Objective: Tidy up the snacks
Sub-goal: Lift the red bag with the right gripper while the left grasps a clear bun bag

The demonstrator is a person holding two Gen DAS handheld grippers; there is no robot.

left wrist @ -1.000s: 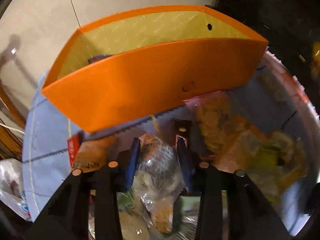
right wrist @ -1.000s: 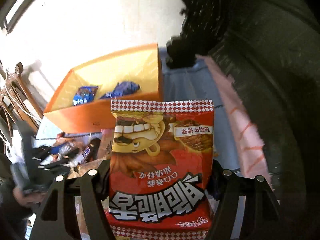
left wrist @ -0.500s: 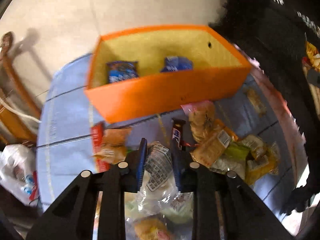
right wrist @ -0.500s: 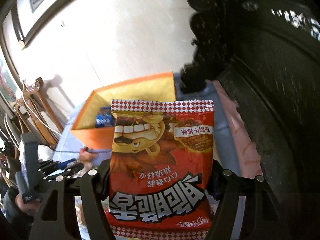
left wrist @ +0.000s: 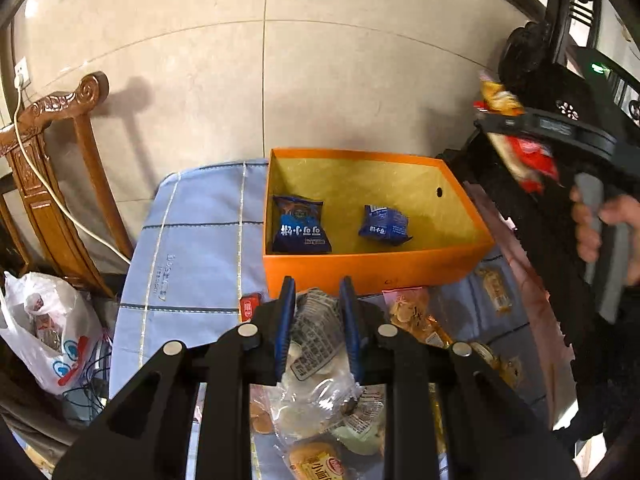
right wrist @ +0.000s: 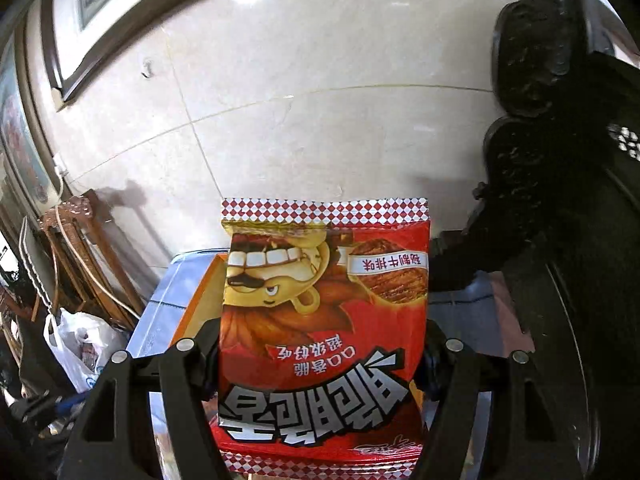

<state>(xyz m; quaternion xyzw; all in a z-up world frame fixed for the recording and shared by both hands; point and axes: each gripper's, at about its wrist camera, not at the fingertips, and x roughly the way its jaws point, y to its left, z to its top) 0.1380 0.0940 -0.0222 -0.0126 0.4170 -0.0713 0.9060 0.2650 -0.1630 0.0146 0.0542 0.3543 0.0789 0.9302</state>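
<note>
From the left wrist, the left gripper (left wrist: 316,312) is closing its blue pads on a clear packet (left wrist: 320,344) and holding it off the table (left wrist: 192,240), above the heap of snacks (left wrist: 416,320) at the near edge. A second ago this camera was low against the front wall of the orange box (left wrist: 376,268); now it is looking down into the box from higher and farther back, so the packet is being carried up, not dropped. Two blue bags (left wrist: 300,228) are lying on the box floor, one at the left wall, one nearer the middle. The box is sitting toward the table's far edge. At the right, the right gripper (left wrist: 528,148) is hanging high beside the box with something red in it, gripped by a hand (left wrist: 604,228).

From the right wrist, the right gripper is clamping a red chip bag (right wrist: 324,320) by its sides; the fingertips are hidden behind the bag, so the hold is probably firm but I am reading that from the bag standing upright. This view is also rising: more wall is showing than before, and only a corner of the box (right wrist: 204,296) is peeking out left of the bag.

Both lifts seem done; each snack is now waiting to be brought over the box and released.
</note>
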